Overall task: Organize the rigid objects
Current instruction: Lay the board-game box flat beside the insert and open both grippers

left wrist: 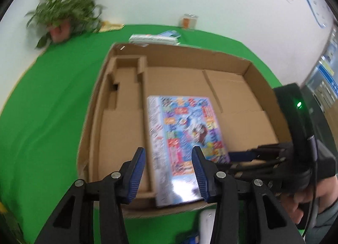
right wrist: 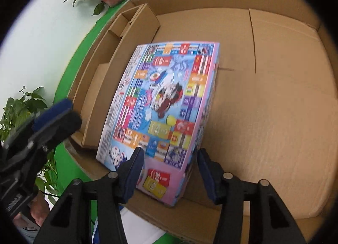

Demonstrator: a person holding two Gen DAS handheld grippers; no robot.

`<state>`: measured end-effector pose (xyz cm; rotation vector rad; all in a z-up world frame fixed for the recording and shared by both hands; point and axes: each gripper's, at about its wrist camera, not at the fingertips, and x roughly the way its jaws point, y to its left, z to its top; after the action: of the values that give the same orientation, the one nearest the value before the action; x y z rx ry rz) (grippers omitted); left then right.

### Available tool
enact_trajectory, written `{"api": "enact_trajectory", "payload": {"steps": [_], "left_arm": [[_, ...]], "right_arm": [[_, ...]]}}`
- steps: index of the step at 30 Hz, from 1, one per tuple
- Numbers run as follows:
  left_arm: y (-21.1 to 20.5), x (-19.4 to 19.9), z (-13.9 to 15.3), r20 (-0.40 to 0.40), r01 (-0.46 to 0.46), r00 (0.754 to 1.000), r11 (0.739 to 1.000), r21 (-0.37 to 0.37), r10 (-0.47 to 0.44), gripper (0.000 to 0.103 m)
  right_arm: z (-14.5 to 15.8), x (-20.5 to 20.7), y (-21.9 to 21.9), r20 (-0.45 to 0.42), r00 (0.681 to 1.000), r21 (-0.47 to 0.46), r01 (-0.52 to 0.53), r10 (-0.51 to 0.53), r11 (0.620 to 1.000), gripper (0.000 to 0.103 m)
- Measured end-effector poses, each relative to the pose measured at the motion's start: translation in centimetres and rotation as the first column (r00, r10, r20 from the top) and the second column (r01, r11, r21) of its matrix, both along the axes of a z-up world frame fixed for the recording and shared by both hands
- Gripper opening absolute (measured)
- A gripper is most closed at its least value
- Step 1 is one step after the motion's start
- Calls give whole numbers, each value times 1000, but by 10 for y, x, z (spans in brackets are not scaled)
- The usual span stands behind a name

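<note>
Both grippers, left gripper [left wrist: 169, 172] and right gripper [right wrist: 171, 172], agape over game box [right wrist: 160, 104].

Both tongs, left [left wrist: 169, 159] and right [right wrist: 170, 160], agape.

A colourful printed game box [left wrist: 186, 149] lies flat inside the shallow cardboard tray [left wrist: 259, 79]. It sits toward the tray's 6 o'clock edge, against the divider at 9 o'clock.

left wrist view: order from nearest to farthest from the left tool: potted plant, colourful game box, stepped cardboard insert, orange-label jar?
From the left tool:
1. Colourful game box: just ahead, lying flat in the cardboard tray.
2. Stepped cardboard insert: ahead-left, in the tray's left section.
3/4. Potted plant, far left corner, and orange-label jar, by the back wall: too close to call.
</note>
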<state>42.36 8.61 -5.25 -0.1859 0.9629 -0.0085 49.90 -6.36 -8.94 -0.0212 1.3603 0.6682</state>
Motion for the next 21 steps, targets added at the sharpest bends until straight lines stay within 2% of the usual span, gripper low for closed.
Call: {"api": "enact_trajectory", "payload": {"steps": [3, 6, 7, 8, 10, 12, 13, 15, 18, 21], "left_arm": [[9, -11, -9, -5, -10, 1000, 999, -31, 10, 42], [8, -37, -1, 76, -7, 997, 998, -57, 11, 43], [6, -45, 4, 111, -6, 994, 999, -50, 12, 48], [4, -50, 9, 151, -7, 988, 999, -37, 12, 55], [-2, -76, 27, 258, -50, 966, 998, 44, 37, 102], [-9, -97, 40, 363, -103, 930, 989, 104, 58, 103], [-13, -108, 45, 404, -131, 912, 983, 125, 71, 103], [-18, -123, 51, 423, -174, 899, 978, 111, 112, 103], [-25, -137, 53, 428, -170, 895, 983, 64, 127, 103], [-40, -152, 56, 429, -144, 897, 988, 56, 106, 103]], "right_arm": [[-1, 3, 6, 5, 1000, -2, -13, 13, 1000, 47], [7, -7, -3, 53, 999, -6, 1, -1, 1000, 48], [16, -17, -20, 102, 995, -30, 13, -10, 999, 56], [29, -28, -24, 188, 982, -64, 37, -25, 997, 74], [59, -54, -39, 348, 935, -51, 97, -73, 994, 90], [83, -85, -60, 467, 871, -10, 180, -155, 984, 102], [91, -101, -68, 510, 841, 8, 205, -180, 979, 102], [97, -130, -78, 566, 802, -13, 237, -188, 971, 102], [97, -162, -85, 600, 776, -43, 273, -194, 961, 102], [93, -186, -90, 614, 768, -68, 283, -183, 957, 102]]}}
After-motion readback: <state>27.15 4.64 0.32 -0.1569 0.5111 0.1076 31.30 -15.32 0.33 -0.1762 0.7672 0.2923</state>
